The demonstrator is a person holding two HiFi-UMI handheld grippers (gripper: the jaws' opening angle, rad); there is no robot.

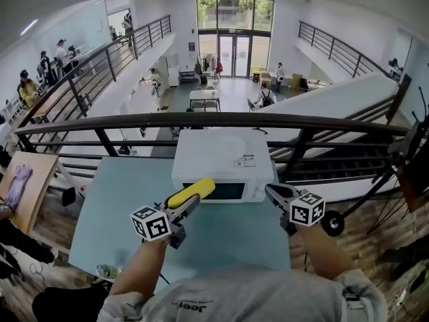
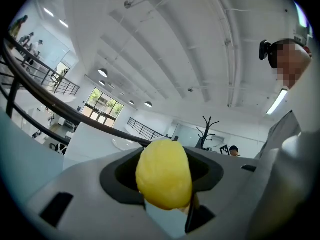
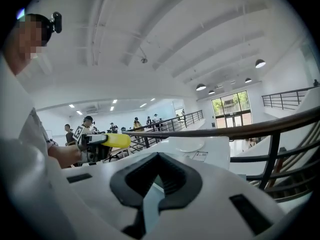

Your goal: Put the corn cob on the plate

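The left gripper (image 1: 186,206) is clamped on the corn cob (image 1: 191,192), its jaws pressing the yellow cob from either side. In the left gripper view the cob's rounded end fills the space between them. The right gripper (image 1: 271,192) carries nothing, and its jaws are drawn close together. Both hang above the pale blue table (image 1: 120,206), just in front of the white microwave (image 1: 224,156), with the cob slanting up towards the microwave's door. No plate shows plainly. A faint round shape on the microwave's top might be one, but I cannot tell. The main risk, as I judge it, is the grip itself: much of the cob juts past the jaws, and it looks smooth and rounded. A quick swing or tilt could let it swivel or slide out onto the table, or over the edge towards the railing (image 1: 221,119) and the drop beyond. Its free end is also near the microwave and could knock against it (an awkward neighbour for a long thing carried at an angle). As for writing, the person's grey shirt (image 1: 201,300) reads "Jeep". A small label (image 1: 244,160) on the microwave's top is too small to read, and each gripper's cube bears only black-and-white square markers.
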